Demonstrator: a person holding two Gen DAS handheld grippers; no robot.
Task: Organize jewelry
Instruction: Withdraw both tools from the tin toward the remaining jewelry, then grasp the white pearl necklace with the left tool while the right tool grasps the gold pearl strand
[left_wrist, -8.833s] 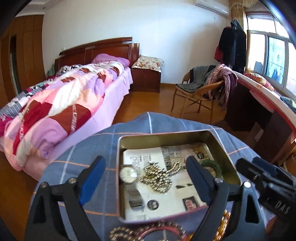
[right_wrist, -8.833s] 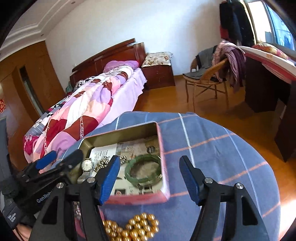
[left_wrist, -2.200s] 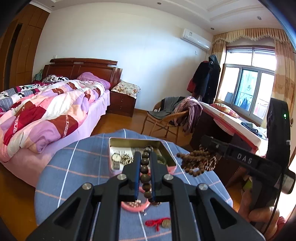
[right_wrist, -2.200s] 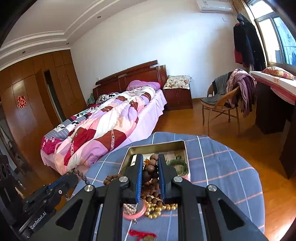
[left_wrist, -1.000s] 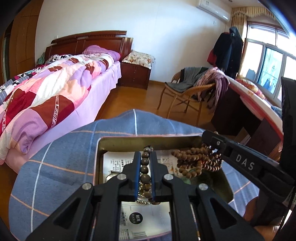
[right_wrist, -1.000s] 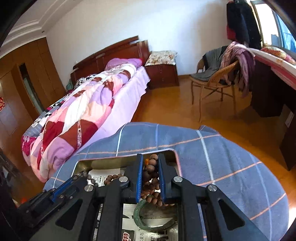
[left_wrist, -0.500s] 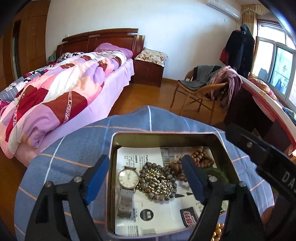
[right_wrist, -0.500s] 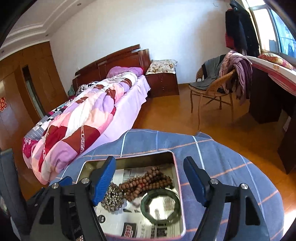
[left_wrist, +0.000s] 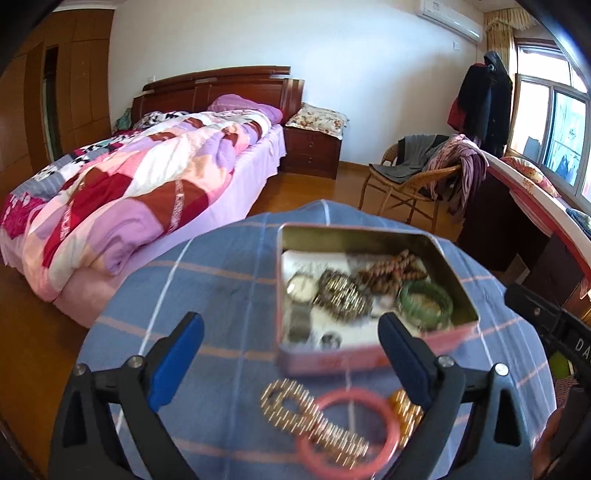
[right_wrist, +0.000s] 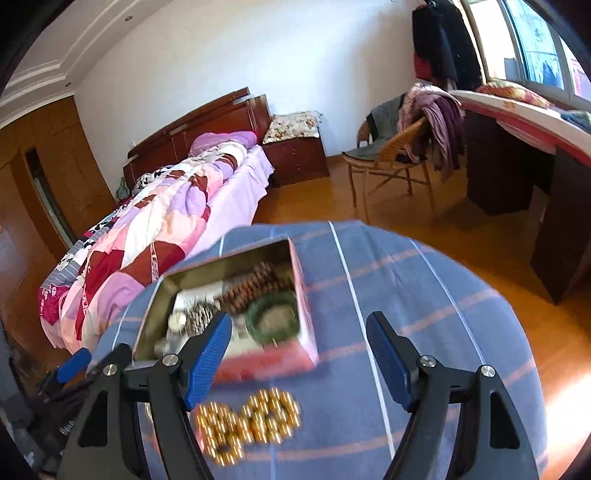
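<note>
An open pink tin (left_wrist: 332, 360) on the blue checked cloth holds a wooden bead string (left_wrist: 391, 271), a green bangle (left_wrist: 424, 302), a watch (left_wrist: 301, 290) and a silver bead chain (left_wrist: 343, 295). In front of the tin lie a pink bangle (left_wrist: 347, 428), a gold-coloured chain (left_wrist: 295, 410) and gold beads (right_wrist: 251, 421). My left gripper (left_wrist: 288, 317) hovers on the near side of the tin, its jaws opening with nothing gripped. My right gripper (right_wrist: 298, 317) is open and empty, above the cloth beside the tin (right_wrist: 266, 363).
The round table's cloth (right_wrist: 424, 295) drops off to a wooden floor on all sides. A bed (left_wrist: 147, 177) stands at the left, a wicker chair (left_wrist: 410, 184) with clothes behind, and a dark desk (right_wrist: 517, 166) at the right.
Both grippers let go of the wooden bead string, which now lies in the tin. They opened wide and drew back towards the near side of the table.
</note>
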